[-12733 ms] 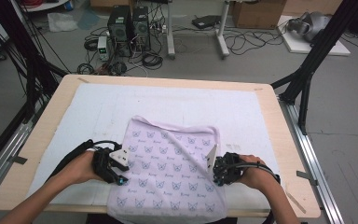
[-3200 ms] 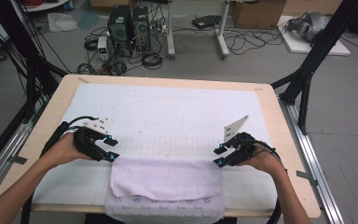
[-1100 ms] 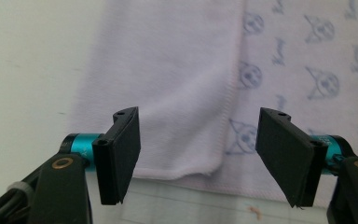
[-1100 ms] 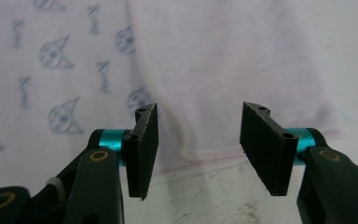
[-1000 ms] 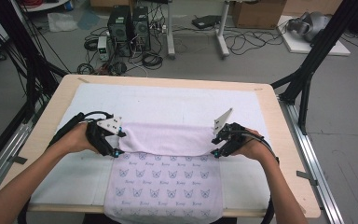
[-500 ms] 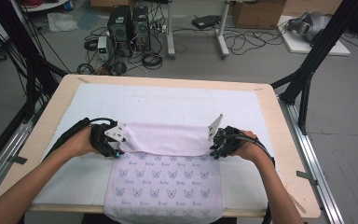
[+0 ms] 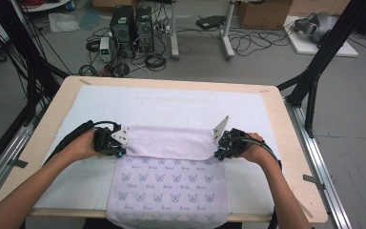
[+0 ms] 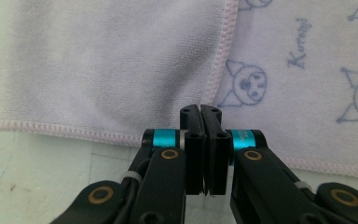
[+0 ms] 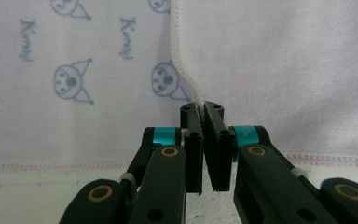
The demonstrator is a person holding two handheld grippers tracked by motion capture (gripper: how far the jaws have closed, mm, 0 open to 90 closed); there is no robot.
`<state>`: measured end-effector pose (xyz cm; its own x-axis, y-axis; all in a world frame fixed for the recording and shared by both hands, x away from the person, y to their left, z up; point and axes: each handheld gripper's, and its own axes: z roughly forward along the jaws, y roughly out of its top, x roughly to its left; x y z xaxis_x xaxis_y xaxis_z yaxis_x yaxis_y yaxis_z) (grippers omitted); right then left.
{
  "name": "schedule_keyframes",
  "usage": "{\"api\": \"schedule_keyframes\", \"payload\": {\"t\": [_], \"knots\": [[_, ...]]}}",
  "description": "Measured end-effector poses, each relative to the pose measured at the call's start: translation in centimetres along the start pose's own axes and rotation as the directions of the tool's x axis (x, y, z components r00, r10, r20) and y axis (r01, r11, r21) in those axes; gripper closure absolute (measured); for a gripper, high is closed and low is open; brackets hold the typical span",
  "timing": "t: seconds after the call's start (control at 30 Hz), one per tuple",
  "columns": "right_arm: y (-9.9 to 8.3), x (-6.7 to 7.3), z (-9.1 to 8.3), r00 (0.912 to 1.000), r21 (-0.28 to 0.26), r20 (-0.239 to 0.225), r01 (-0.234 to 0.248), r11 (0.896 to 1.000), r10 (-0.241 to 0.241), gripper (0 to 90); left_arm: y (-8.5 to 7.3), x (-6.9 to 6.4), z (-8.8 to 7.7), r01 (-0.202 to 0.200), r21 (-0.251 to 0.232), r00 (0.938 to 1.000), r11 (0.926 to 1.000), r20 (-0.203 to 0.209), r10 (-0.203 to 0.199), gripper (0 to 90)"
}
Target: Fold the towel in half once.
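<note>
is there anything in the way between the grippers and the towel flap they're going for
Nothing visible stands between them. The left gripper and right gripper have just been closing and now pinch the stitched hem of the towel at the corners of its folded-over flap. The white mat beyond is bare.

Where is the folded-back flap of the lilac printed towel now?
In the high view the plain flap lies mid-table across the lilac printed towel, between the left tool and right tool.

Black fingers [image 8: 192,149] with cyan bands, brass screws, black cables.
</note>
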<state>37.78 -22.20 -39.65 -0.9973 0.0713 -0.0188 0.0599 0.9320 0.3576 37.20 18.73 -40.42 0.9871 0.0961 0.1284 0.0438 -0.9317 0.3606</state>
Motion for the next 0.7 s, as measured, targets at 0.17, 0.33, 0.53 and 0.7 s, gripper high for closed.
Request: {"api": "schedule_keyframes", "payload": {"t": [0.17,0.33,0.53,0.7], "knots": [[-0.2,0.1,-1.2,1.0,-0.057,-0.008,-0.004,0.998,0.004,87.2,-0.1,0.2,-1.6,0.03,-0.054,0.9991,0.9981,0.03,-0.028,88.3],[-0.7,0.7,-2.6,0.9998,-0.133,-0.021,-0.002,0.991,-0.001,87.2,-0.6,0.2,-4.1,0.061,-0.152,0.9974,0.9864,0.047,-0.055,88.3],[-1.2,2.3,-4.6,0.9993,-0.193,-0.036,0.0,0.981,-0.007,87.1,-1.0,-1.2,-6.5,0.046,-0.21,0.9976,0.9766,0.06,-0.034,88.3],[-1.5,4.6,-5.8,0.9958,-0.228,-0.083,0.02,0.973,-0.04,87.1,-1.5,-3.8,-7.7,0.01,-0.251,0.9908,0.968,0.133,0.024,88.3]]}}
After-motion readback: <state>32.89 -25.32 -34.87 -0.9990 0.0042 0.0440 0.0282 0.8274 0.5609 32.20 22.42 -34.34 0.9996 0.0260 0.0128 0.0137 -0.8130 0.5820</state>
